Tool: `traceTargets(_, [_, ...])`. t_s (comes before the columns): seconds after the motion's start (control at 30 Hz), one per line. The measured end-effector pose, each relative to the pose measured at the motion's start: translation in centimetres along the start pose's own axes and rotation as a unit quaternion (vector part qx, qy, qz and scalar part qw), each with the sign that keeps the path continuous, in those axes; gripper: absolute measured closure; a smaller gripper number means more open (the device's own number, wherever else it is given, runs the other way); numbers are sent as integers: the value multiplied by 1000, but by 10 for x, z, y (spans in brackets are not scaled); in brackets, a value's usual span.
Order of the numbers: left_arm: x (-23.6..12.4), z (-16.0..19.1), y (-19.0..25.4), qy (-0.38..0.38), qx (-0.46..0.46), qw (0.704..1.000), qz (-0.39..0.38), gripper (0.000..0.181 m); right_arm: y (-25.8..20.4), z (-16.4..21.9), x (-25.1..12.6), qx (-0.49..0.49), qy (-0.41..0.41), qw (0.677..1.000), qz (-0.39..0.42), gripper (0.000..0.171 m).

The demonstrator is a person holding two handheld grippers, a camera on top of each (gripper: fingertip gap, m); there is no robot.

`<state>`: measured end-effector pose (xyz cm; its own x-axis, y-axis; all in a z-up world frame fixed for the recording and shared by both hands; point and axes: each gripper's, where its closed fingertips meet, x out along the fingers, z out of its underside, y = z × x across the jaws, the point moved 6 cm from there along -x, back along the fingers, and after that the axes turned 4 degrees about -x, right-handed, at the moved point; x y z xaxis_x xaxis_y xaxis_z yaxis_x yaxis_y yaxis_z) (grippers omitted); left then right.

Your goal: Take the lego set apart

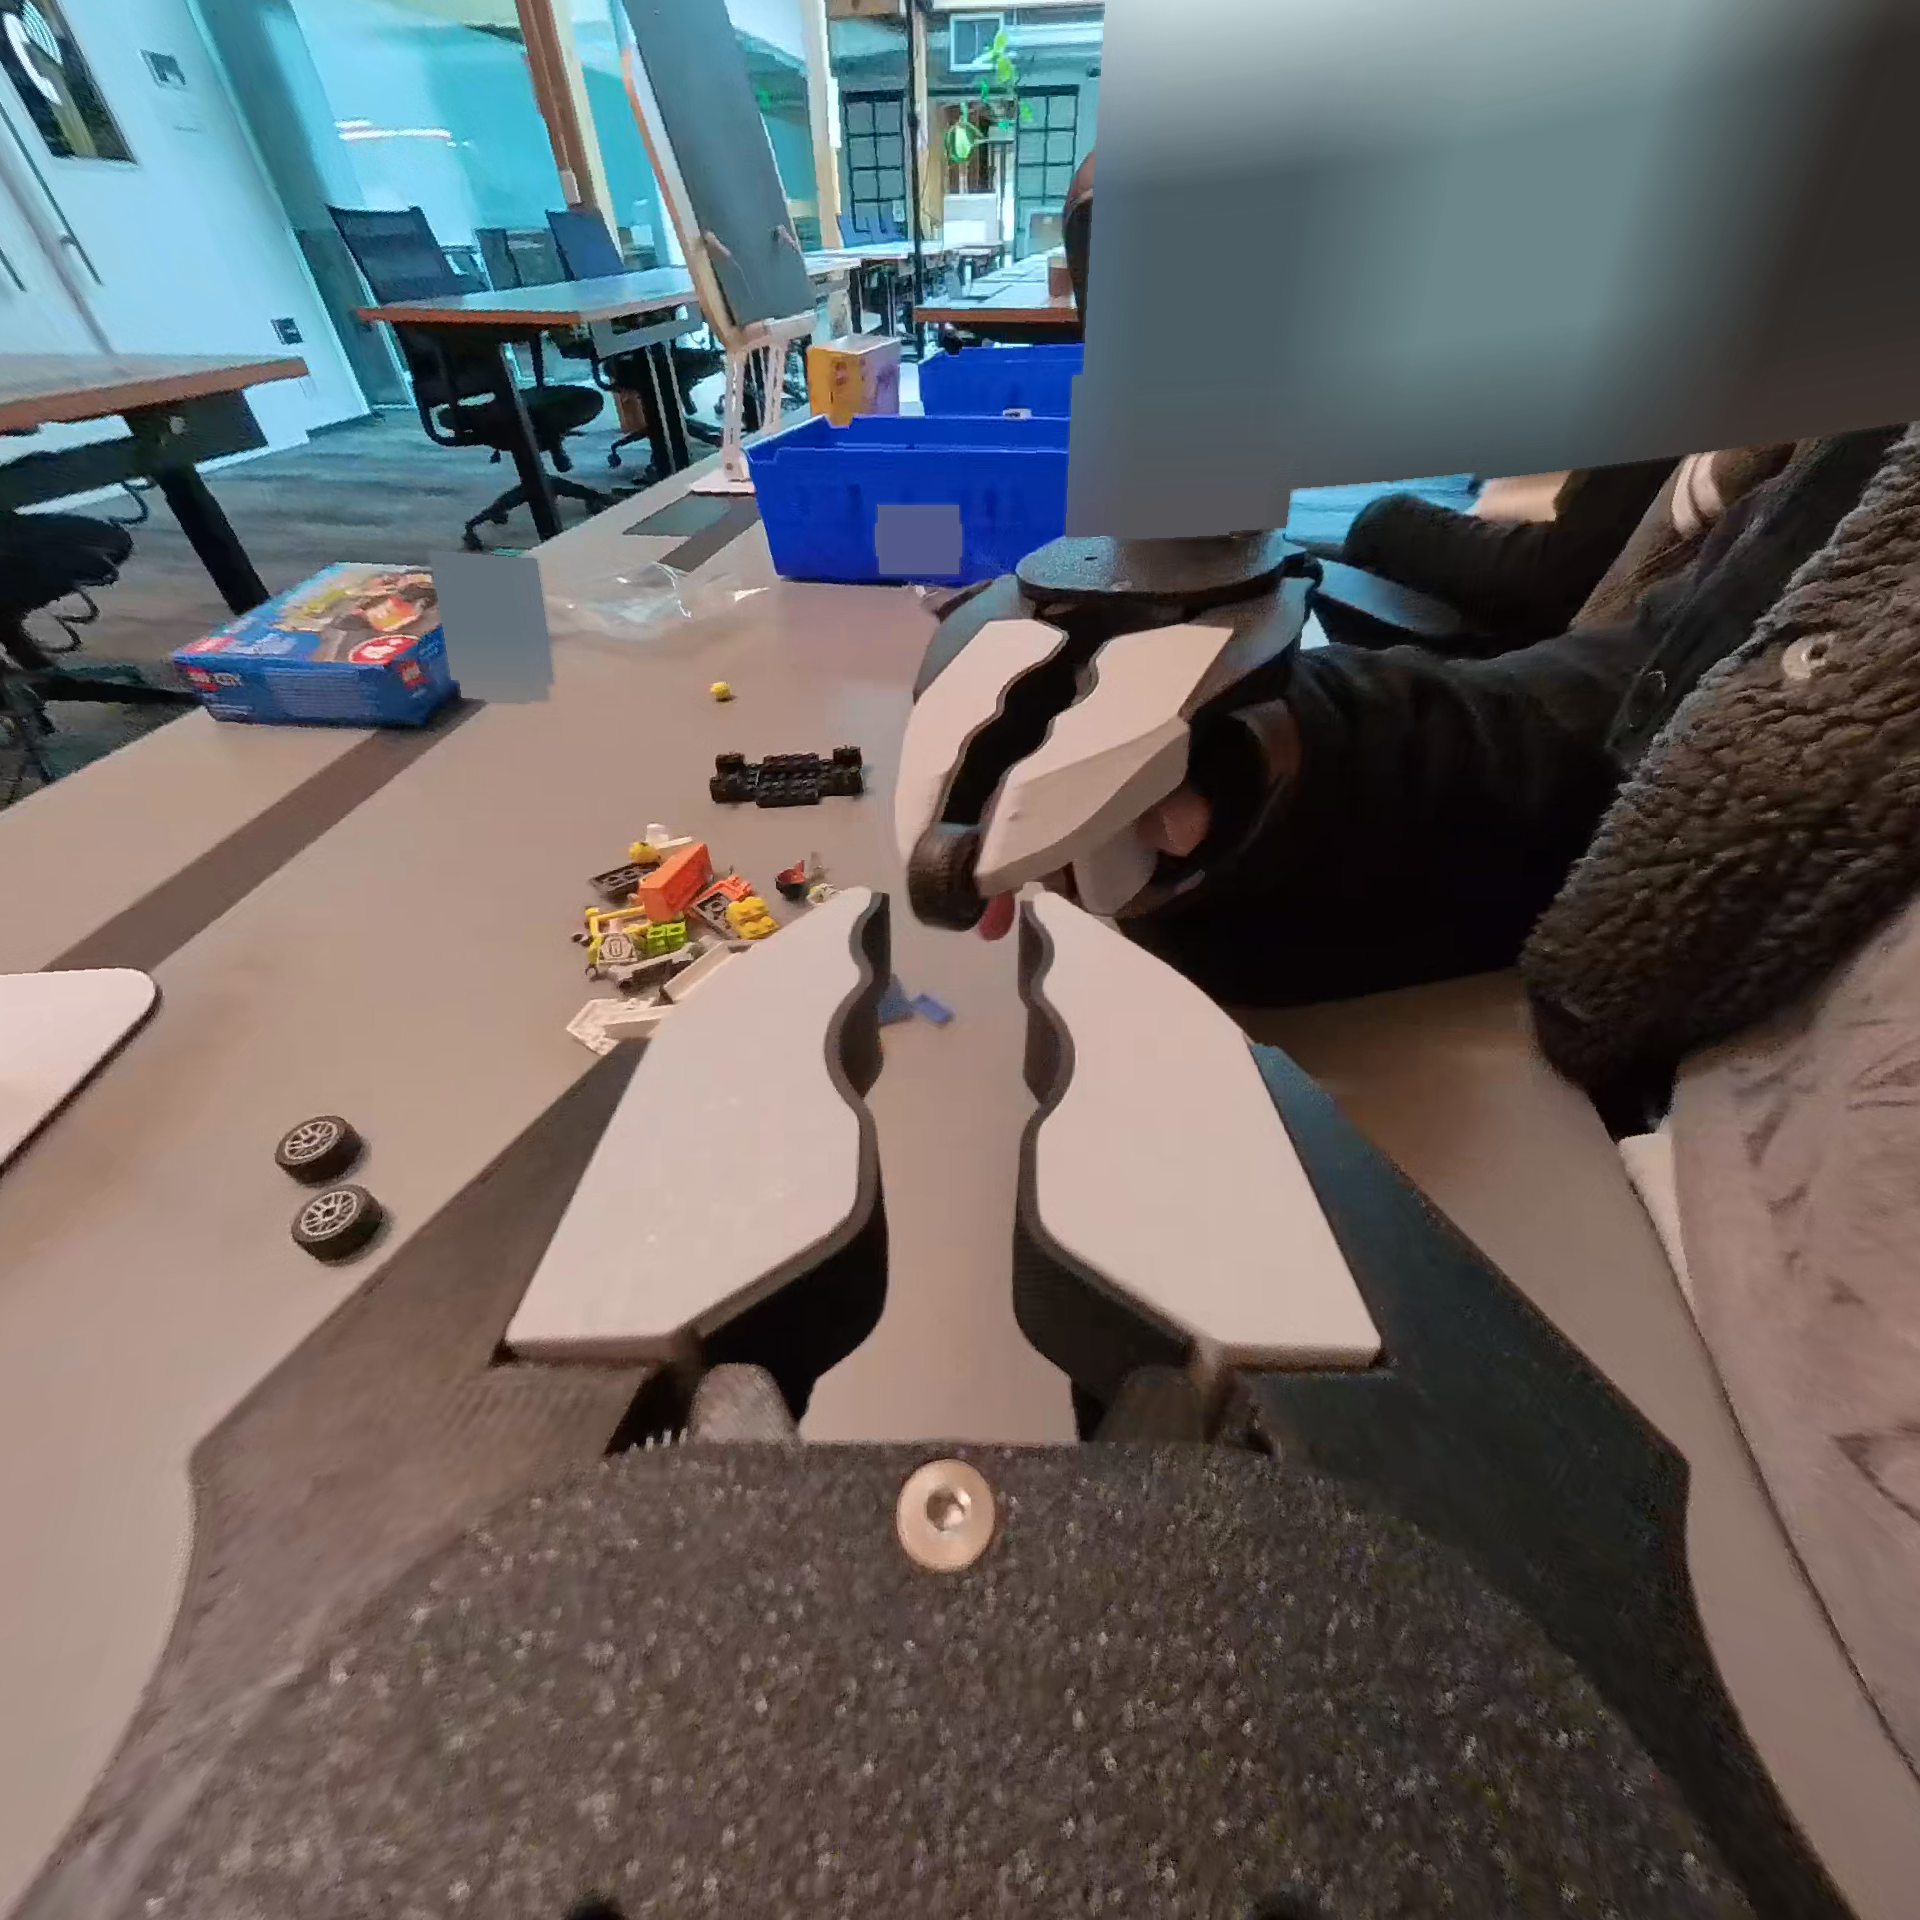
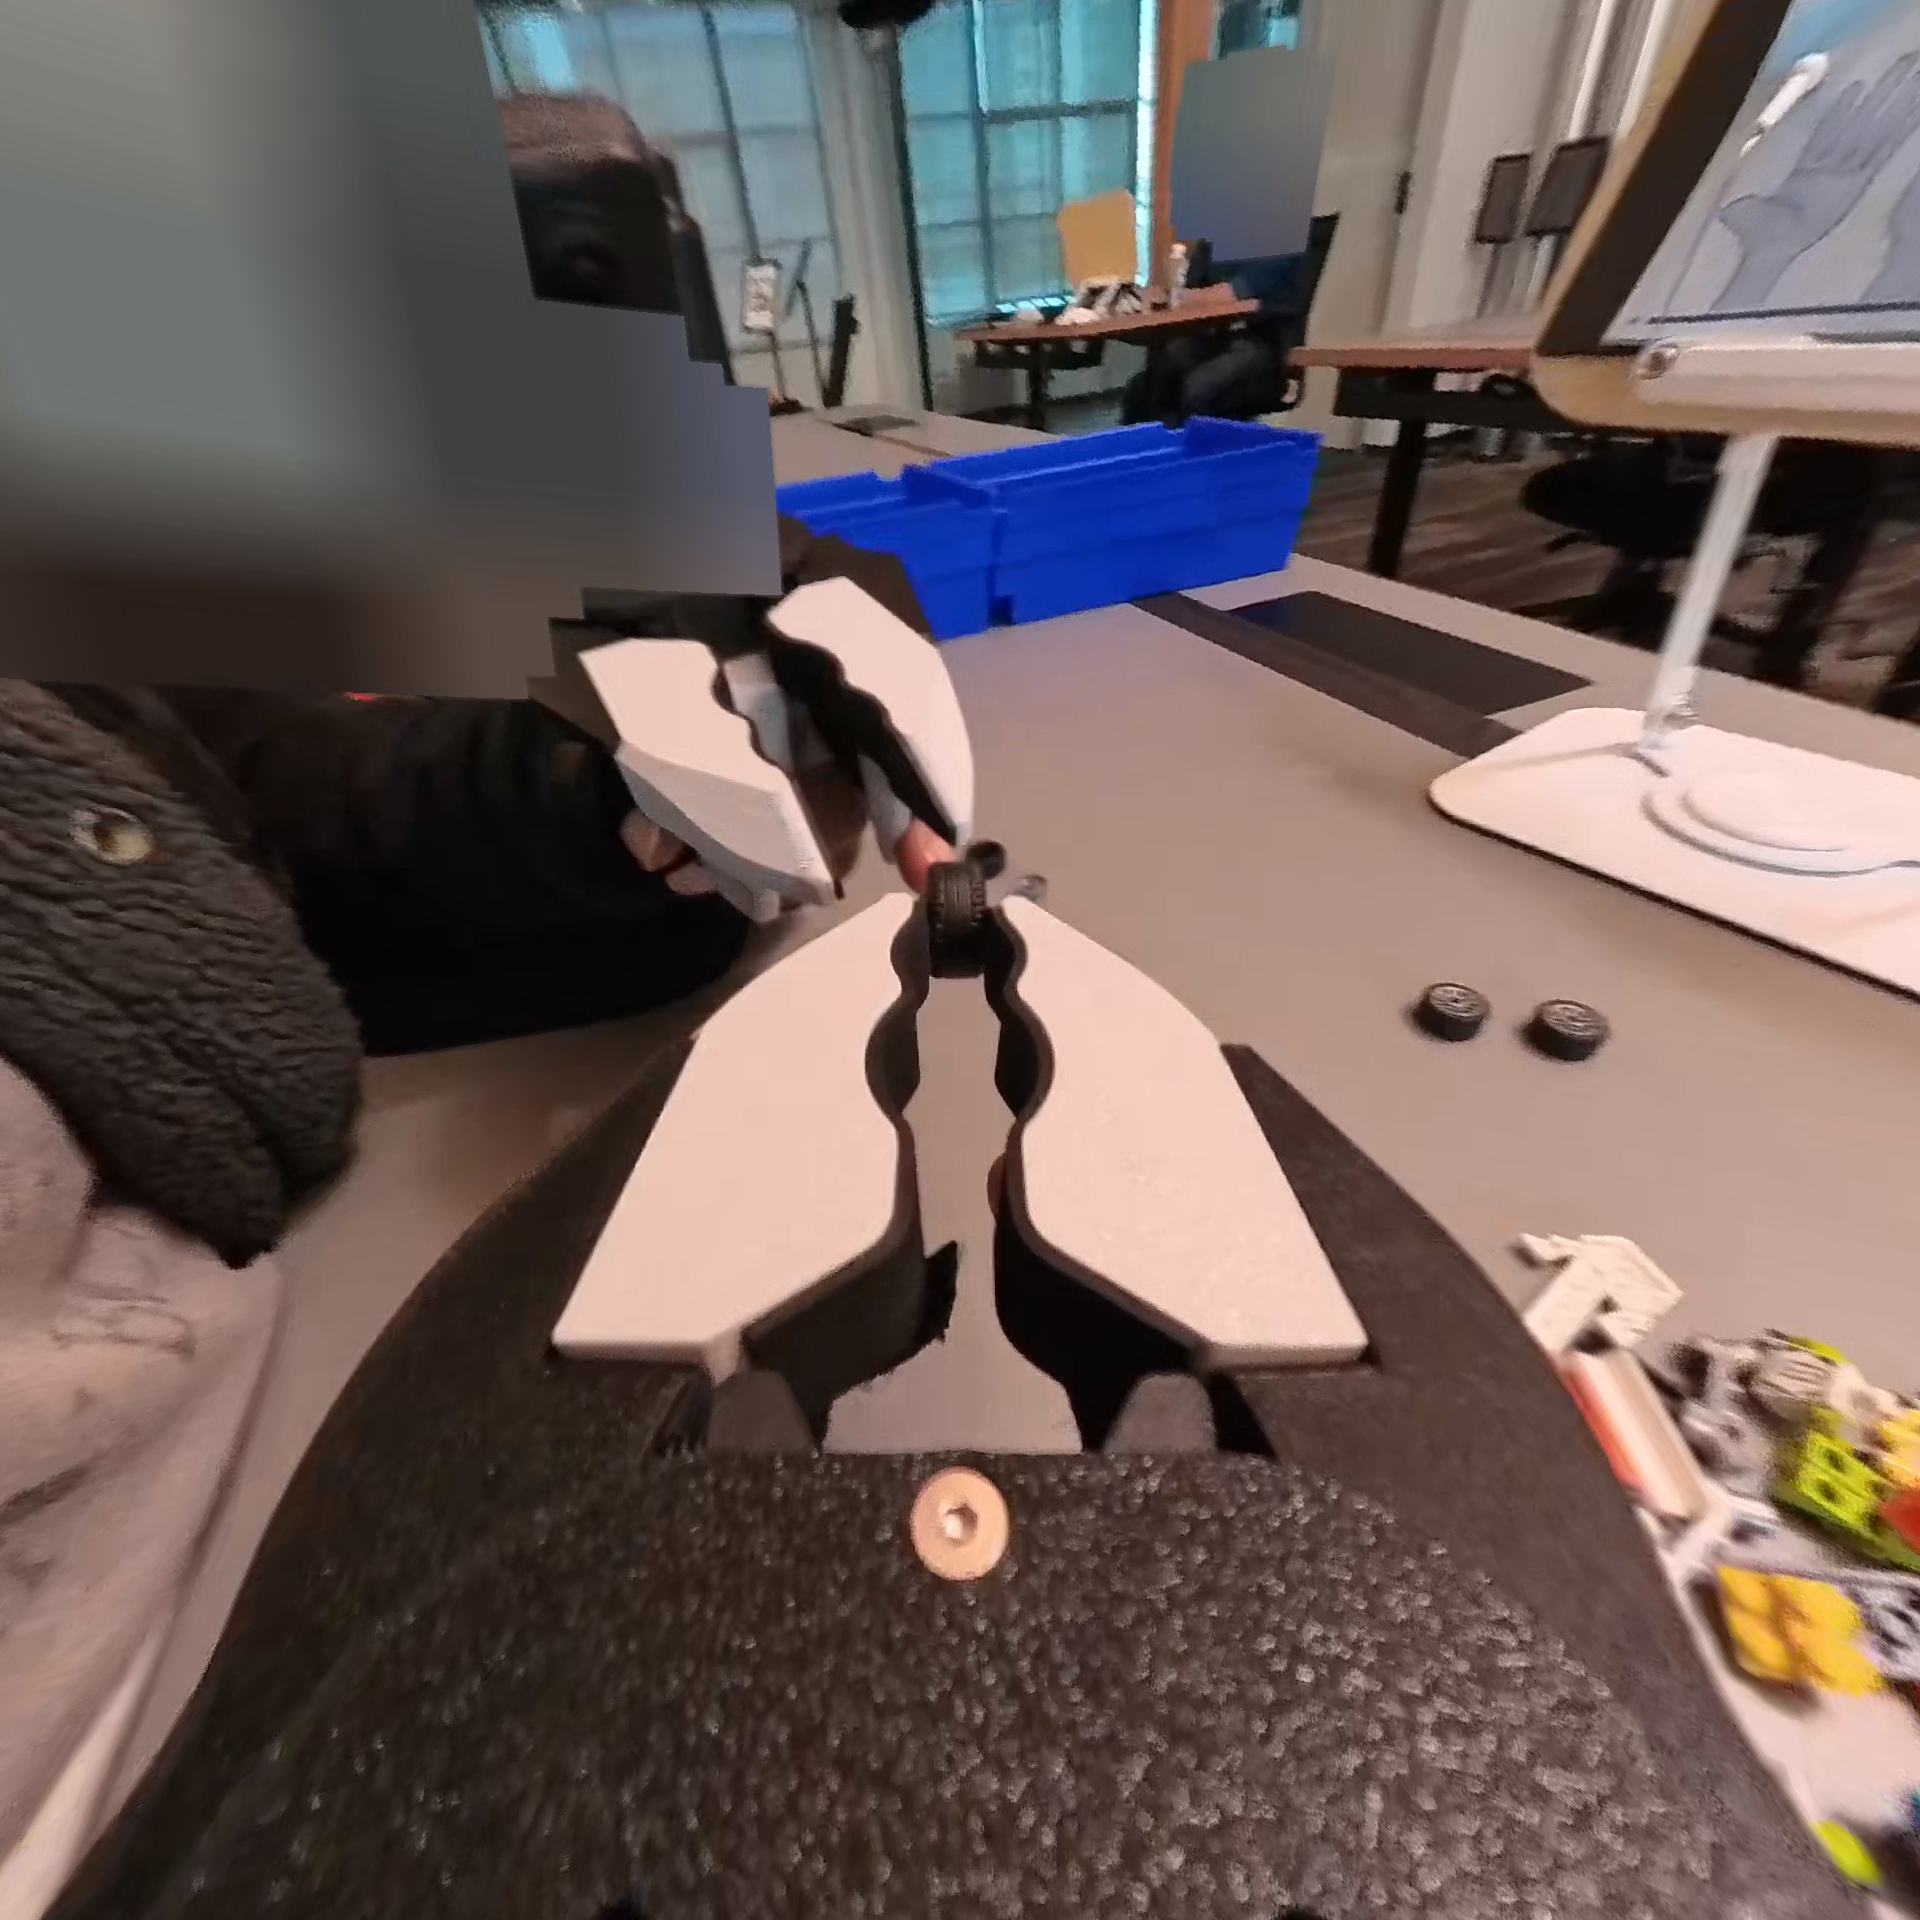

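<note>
So the lego set is mostly in bits already. There's a heap of loose coloured pieces (image 1: 670,914) on the table (image 1: 312,883), with the black chassis plate (image 1: 788,776) lying just beyond it on its own. Two wheels (image 1: 327,1184) sit side by side, well apart from the heap, so those are already off.

The right hand-held gripper (image 2: 961,920) is clamped on a third wheel (image 2: 958,920), pinched right at its tips and held up off the table. There seems to be a small axle bit sticking out behind it, but it's too blurry to be sure. The left hand-held gripper (image 1: 951,909) has its jaws apart with nothing in them, its tips just beside that wheel. A small blue piece (image 1: 914,1008) lies on the table below.

My guess: pretty far along. What's left looks like dropping this wheel with the other two, plus splitting whatever clumps in the heap are still stuck together. The box (image 1: 317,660) sits off at the far side.
</note>
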<state>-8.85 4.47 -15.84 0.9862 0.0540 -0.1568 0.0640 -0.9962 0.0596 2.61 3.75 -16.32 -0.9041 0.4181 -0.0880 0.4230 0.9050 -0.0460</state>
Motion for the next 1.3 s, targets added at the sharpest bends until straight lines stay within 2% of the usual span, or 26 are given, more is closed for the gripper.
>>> traceTargets(0.17, [0, 0, 3, 1, -21, 999, 27, 165, -7, -2, 2, 31, 22, 997, -64, 162])
traceTargets(0.23, [0, 0, 6, 4, -25, 999, 37, 171, -9, -2, 2, 28, 23, 997, -70, 162])
traceTargets(0.33, [0, 0, 7, 3, -27, 999, 42, 172, -11, -3, 3, 21, 24, 997, -74, 161])
traceTargets(0.7, [1, 4, 5, -10, 11, 1000, -8, 174, -11, -2, 2, -60, -9, 998, -8, 162])
traceTargets(0.73, [0, 4, 6, -9, 15, 1000, -7, 180, -9, -1, 2, -64, -12, 998, 6, 162])
traceTargets(0.77, [4, 1, 22, -1, 6, 999, 53, 181, -1, 1, 3, -70, -22, 996, 41, 162])
traceTargets(0.8, [16, 6, 39, -24, 38, 996, 77, 181, 1, 2, 3, -72, -33, 996, 38, 161])
traceTargets(0.83, [25, 14, 44, -56, 103, 992, 41, 180, -6, 0, 4, -70, -21, 997, 9, 162])
traceTargets(0.87, [24, 13, 37, -50, 122, 991, 11, 180, -13, -3, 4, -89, -11, 996, 5, 162])
traceTargets(0.93, [7, 0, 17, -24, 61, 998, 7, 181, -8, -8, -2, -91, -1, 996, 27, 162])
traceTargets(1.0, [-1, -6, 13, -3, 59, 998, 2, 181, -2, -8, -8, -78, 10, 997, 27, 162])
traceTargets(1.03, [-2, -6, 12, 2, 52, 999, 1, 181, -3, -9, -8, -76, 12, 997, 17, 161])
traceTargets(1.1, [1, -3, 10, -1, 36, 999, 9, 166, -10, -11, -6, -74, 23, 997, -16, 161])
traceTargets(1.17, [1, -4, 13, 9, 26, 999, 27, 160, -15, -12, -6, -81, 32, 996, -32, 161])
traceTargets(1.3, [0, -6, 16, 22, 14, 999, 47, 163, -18, -12, -6, -74, 45, 994, -61, 161])
